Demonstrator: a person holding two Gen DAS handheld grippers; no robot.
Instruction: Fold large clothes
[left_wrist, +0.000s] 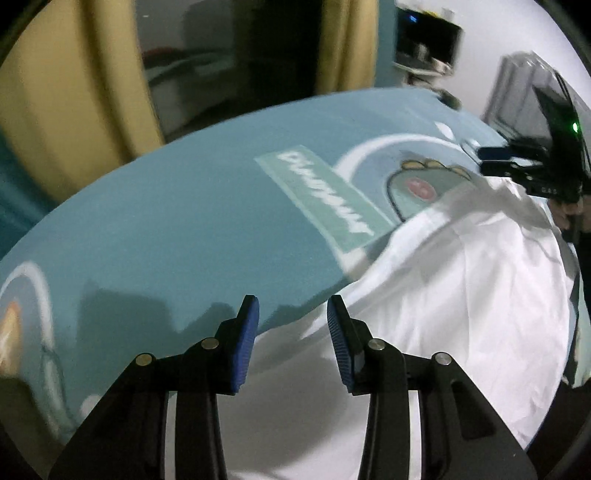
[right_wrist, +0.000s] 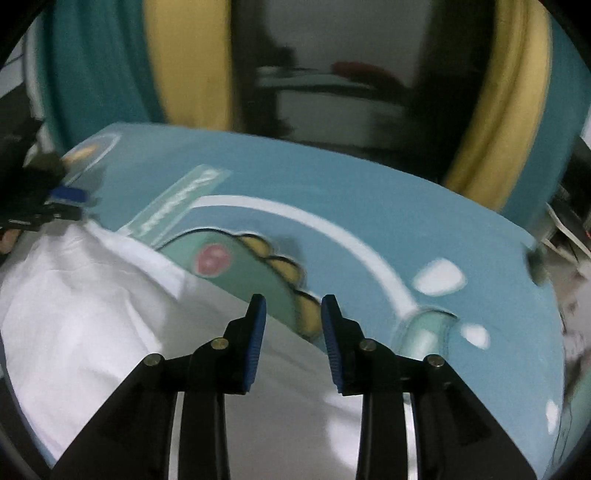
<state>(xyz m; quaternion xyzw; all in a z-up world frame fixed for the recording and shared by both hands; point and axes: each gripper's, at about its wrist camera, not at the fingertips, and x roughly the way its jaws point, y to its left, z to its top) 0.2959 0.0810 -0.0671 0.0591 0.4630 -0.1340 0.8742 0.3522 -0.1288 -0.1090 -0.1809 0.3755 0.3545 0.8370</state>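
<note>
A white garment (left_wrist: 461, 295) lies spread and creased on a blue bedsheet (left_wrist: 166, 229) printed with a cartoon dinosaur and a lettered band. My left gripper (left_wrist: 293, 308) hovers over the garment's edge where it meets the sheet, jaws apart, nothing between the blue pads. The right gripper (left_wrist: 517, 162) shows at the far right of the left wrist view, above the garment's far end. In the right wrist view the white garment (right_wrist: 92, 295) fills the lower left, and my right gripper (right_wrist: 293, 308) stands open over its edge, empty. The left gripper (right_wrist: 44, 206) appears at the left edge there.
Yellow curtains (right_wrist: 184, 66) and a teal one (right_wrist: 96, 66) hang behind the bed. A dark window (right_wrist: 332, 74) sits between them. A shelf with dark equipment (left_wrist: 428, 40) stands at the back right in the left wrist view. Both views are motion-blurred.
</note>
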